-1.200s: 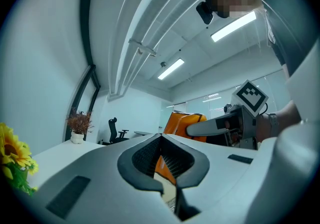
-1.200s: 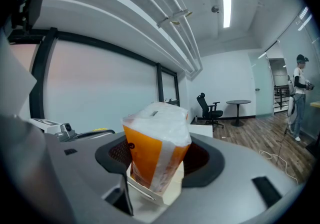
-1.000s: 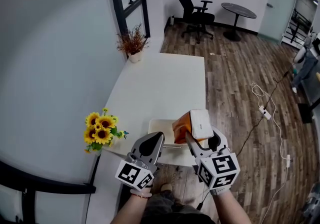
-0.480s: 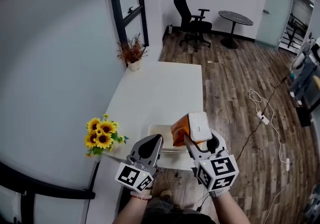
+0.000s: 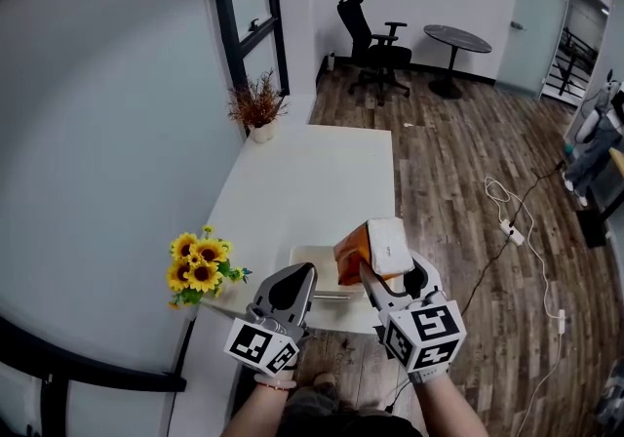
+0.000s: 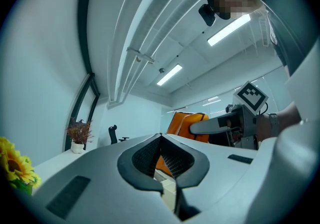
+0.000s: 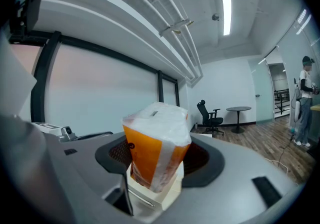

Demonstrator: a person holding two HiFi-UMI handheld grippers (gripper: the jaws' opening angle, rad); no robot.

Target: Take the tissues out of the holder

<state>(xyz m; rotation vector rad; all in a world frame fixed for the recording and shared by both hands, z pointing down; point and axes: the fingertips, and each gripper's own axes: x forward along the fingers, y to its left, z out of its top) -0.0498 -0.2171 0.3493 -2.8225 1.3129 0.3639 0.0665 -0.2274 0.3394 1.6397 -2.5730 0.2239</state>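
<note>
An orange and white tissue pack [image 5: 373, 248] is tilted over the cream holder [image 5: 310, 261] at the near edge of the white table [image 5: 312, 177]. My right gripper [image 5: 382, 271] is shut on the pack's sides. In the right gripper view the pack [image 7: 156, 140] stands between the dark pads, with the holder [image 7: 156, 198] right under it; I cannot tell whether its lower end is still inside. My left gripper [image 5: 304, 274] is shut and empty, just left of the holder. Its tips [image 6: 161, 138] meet in the left gripper view, with the pack [image 6: 186, 122] and the right gripper [image 6: 217, 125] beyond.
Sunflowers [image 5: 200, 264] stand at the table's near left corner. A potted dried plant [image 5: 258, 101] sits at the far left end. Beyond the table are an office chair [image 5: 375, 40] and a round table [image 5: 456, 40]. A white cable [image 5: 517, 220] lies on the wood floor.
Hardly anything differs: the head view has shifted a little. Both grippers and the pack keep their places over the holder.
</note>
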